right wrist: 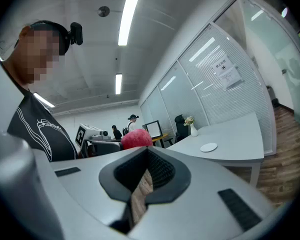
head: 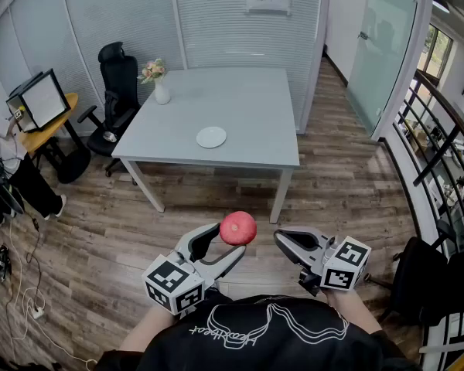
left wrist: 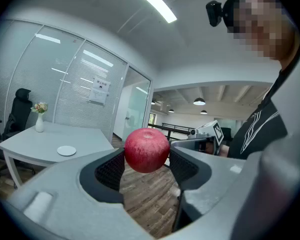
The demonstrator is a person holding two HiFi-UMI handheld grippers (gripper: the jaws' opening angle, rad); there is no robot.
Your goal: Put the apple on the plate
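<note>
Left gripper [head: 229, 239]: we hold its jaws wide apart and clamped on the apple [head: 237, 228], one dark pad [left wrist: 111, 170] pressed to each flank. It points almost level, toward the table [head: 255, 99].
Right gripper [head: 281, 238]: its jaws are drawn together and we see nothing between them. Its tip is just beside the apple, on the apple's right, and does not touch it.
Apple's place: we carry it in the air above the floor [head: 216, 199], just ahead of our chest and well apart from the plate [head: 211, 137].
Apple's pointing: the stem hollow faces up, so we read the core axis as upright. The fruit is close to round, and we find no clear long side.
Plate: white and flat on the table, near the edge that faces us and a little left of the middle.
In the way: a stretch of wooden floor and the table's near edge lie between apple and plate.
On the table: a white vase [head: 162, 93] with flowers [head: 152, 70] stands at the far left corner, well apart from the plate.
Around: a black chair [head: 120, 72] stands at the table's left side. Farther left is a person [head: 4, 153] by a monitor [head: 42, 99].
Edges: glass walls [head: 100, 14] stand behind the table, and a railing [head: 441, 137] runs along our right.
</note>
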